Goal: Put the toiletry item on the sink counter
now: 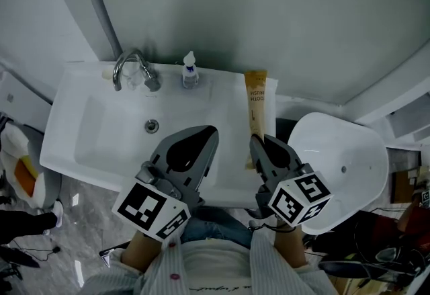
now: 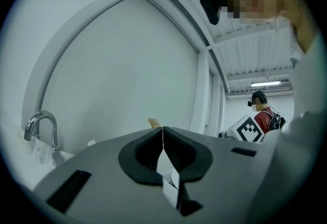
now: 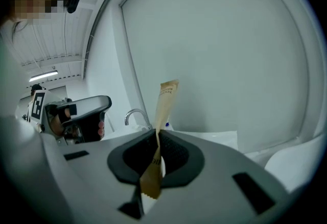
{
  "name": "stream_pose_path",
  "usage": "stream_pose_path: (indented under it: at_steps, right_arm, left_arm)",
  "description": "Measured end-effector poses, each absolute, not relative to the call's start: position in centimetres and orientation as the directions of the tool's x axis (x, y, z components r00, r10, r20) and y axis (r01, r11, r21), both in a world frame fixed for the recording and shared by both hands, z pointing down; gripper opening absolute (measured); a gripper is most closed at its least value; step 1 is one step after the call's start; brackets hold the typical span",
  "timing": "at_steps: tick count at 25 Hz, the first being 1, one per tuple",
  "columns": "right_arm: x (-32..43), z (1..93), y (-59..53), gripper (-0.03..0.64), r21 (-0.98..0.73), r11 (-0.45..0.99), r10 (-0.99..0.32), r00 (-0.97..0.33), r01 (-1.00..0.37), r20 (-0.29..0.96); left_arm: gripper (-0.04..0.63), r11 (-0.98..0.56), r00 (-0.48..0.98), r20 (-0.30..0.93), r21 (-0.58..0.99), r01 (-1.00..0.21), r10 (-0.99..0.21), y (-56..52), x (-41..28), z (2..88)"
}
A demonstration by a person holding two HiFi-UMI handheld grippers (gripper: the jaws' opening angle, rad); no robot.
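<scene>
My right gripper (image 1: 259, 144) is clamped on the near end of the tan toothbrush packet (image 1: 256, 107). The packet reaches away from me over the flat right side of the sink (image 1: 80, 152), and I cannot tell whether it touches there. My left gripper (image 1: 209, 134), jaws pressed together on nothing, hangs over the sink's front edge, right of the drain (image 1: 152, 125). My forearms (image 1: 156, 253) stretch forward side by side.

Pale grey wall (image 1: 269, 11) framed by a curved arch (image 1: 101, 11); glossy marbled grey floor (image 1: 80, 220); a lit strip light (image 2: 265, 84) on a white ribbed ceiling (image 2: 255, 59) beyond
</scene>
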State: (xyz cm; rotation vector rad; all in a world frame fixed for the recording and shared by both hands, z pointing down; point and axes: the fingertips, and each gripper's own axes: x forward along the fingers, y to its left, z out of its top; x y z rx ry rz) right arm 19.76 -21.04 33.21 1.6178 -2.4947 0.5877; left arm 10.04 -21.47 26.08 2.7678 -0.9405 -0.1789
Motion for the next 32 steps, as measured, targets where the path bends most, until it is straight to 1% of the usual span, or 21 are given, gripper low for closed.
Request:
stream_pose_path:
  at_steps: [17,32]
  right_arm:
    - [19.8,32.7,-20.5,0.029,-0.258,0.324,-0.871,-0.394,-0.910,0.295]
    - [20.4,35.8,-21.2,0.029,-0.263,0.316,-0.838,-0.398,-0.912,0.374]
  left_arm:
    - [0.018,-0.799,0.815,-0.039,0.230,-0.555,-0.578,-22.1,10.5,25.7]
    - [0.018,-0.785,0.815,0.028,0.254,-0.565,-0.578,-22.0,11.1,28.5]
